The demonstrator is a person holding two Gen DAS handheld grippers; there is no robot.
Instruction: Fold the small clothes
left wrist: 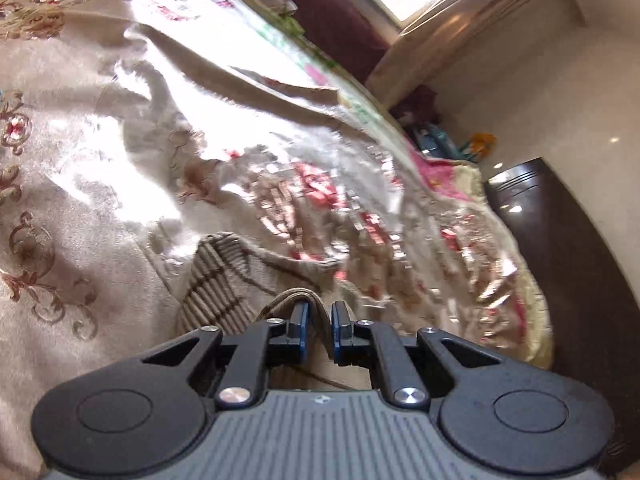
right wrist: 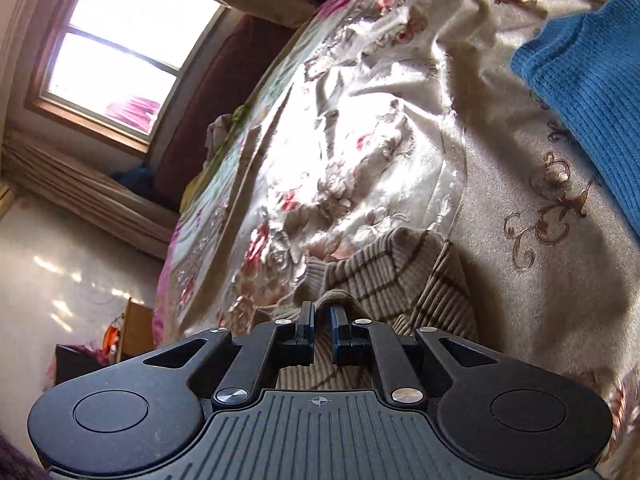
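**Both grippers pinch the striped knit over the bed**

Nearest in the left wrist view, the left gripper (left wrist: 319,312) is clenched on a fold of the beige striped garment (left wrist: 216,280): a ridge of its ribbed fabric stands between the two blue-edged pads, which press on it from either side. The rest of the knit spreads out ahead and to the left of the fingertips, its brown stripes running across a rumpled panel.

The right gripper (right wrist: 322,312) grasps the same garment (right wrist: 384,276) in the same way. A rounded hem or cuff edge is caught between its narrow-set pads, and the striped body lies just ahead and to the right of the tips, partly bunched.

Beneath the garment, on both sides of each tool, lies the bedspread (left wrist: 60,184), pale with brown scrollwork and red flowers, creased and glaring where sunlight strikes it. Ahead and to the right of the right gripper, well apart from the striped knit, a blue ribbed knit (right wrist: 588,112) lies at the frame's edge; whether it is a garment on the bed or a sleeve I cannot tell.

Further ahead of both tools a flowered pink-edged quilt (left wrist: 452,168) drapes over the bed's side. Beyond it stands a dark red headboard (right wrist: 224,92), and farthest, up and left of the right gripper, a bright window (right wrist: 128,36) above pale floor tiles (right wrist: 60,280).
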